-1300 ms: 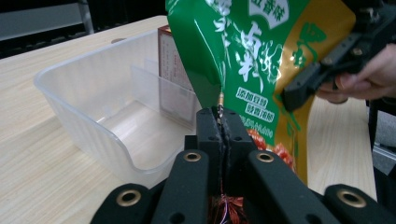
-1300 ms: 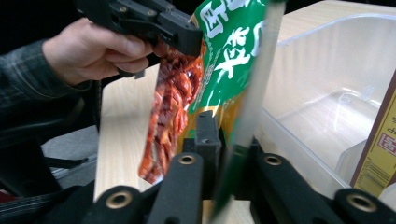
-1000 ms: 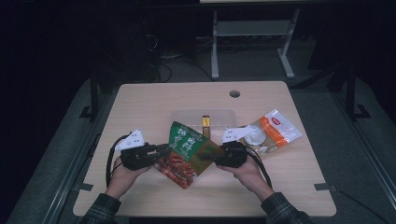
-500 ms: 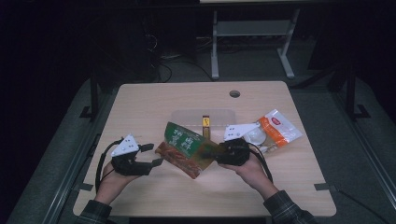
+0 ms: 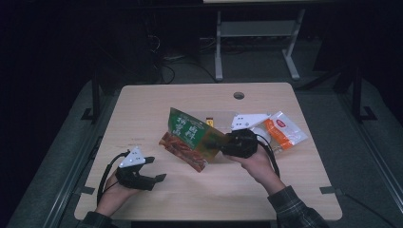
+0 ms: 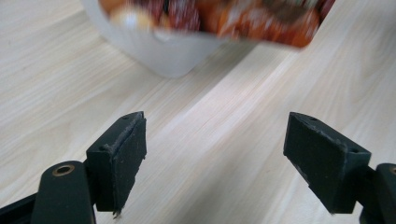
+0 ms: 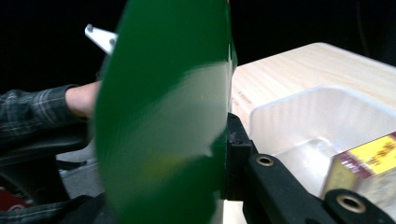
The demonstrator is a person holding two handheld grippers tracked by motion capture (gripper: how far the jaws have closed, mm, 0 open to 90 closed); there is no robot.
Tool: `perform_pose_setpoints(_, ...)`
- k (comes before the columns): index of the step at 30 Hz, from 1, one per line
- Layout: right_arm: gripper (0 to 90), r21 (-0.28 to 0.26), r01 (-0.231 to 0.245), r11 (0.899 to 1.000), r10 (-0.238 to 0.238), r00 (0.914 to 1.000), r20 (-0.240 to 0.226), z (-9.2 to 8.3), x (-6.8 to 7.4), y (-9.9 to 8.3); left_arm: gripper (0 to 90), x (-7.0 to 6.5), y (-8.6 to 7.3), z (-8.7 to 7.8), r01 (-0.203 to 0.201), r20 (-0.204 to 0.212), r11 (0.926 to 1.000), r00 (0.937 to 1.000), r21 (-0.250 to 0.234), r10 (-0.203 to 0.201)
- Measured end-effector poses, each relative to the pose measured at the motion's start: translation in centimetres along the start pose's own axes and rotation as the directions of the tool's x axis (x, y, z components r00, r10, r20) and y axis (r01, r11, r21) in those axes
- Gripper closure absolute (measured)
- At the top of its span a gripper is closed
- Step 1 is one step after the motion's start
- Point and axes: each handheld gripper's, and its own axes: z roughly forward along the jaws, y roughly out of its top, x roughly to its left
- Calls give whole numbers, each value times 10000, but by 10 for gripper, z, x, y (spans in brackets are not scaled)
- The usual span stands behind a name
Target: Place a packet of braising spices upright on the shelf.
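A light wooden table (image 5: 142, 109) stands in a dark room, a metal frame (image 5: 256, 33) behind it.

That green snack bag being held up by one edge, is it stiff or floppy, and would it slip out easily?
The green snack bag probably flexes: pinched at one edge by the right gripper, it curves in the right gripper view. It looks light, since that single pinch holds it above the table. Its glossy film may be slippery, so it could slide if jerked.
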Motion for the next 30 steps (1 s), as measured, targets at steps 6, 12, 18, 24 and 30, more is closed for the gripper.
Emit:
perform_pose_setpoints(6, 897, -247, -141, 9996, 153, 9986, 502, -8, -5, 17, 197, 6, -5, 4, -190, -323, 9990, 9993, 402, 203)
perform_pose_setpoints(12, 897, -563, -248, 9981, 314, 9923, 1195, -12, -11, 33, 191, 7, -7, 5, -81, -343, 9993, 9994, 362, 94)
perform_pose_setpoints(18, 897, -818, -321, 9961, 467, 9818, 1839, -4, -21, 40, 189, 6, -8, 7, -133, -295, 9990, 9995, 418, 145)
perform_pose_setpoints(24, 897, -925, -515, 9944, 713, 9717, 2251, 2, -30, 41, 188, 6, -8, 7, -173, -290, 9989, 9994, 434, 186)
perform_pose_setpoints(30, 897, -991, -676, 9928, 899, 9660, 2424, 8, -36, 40, 185, 7, -8, 7, -255, -289, 9987, 9992, 437, 267)
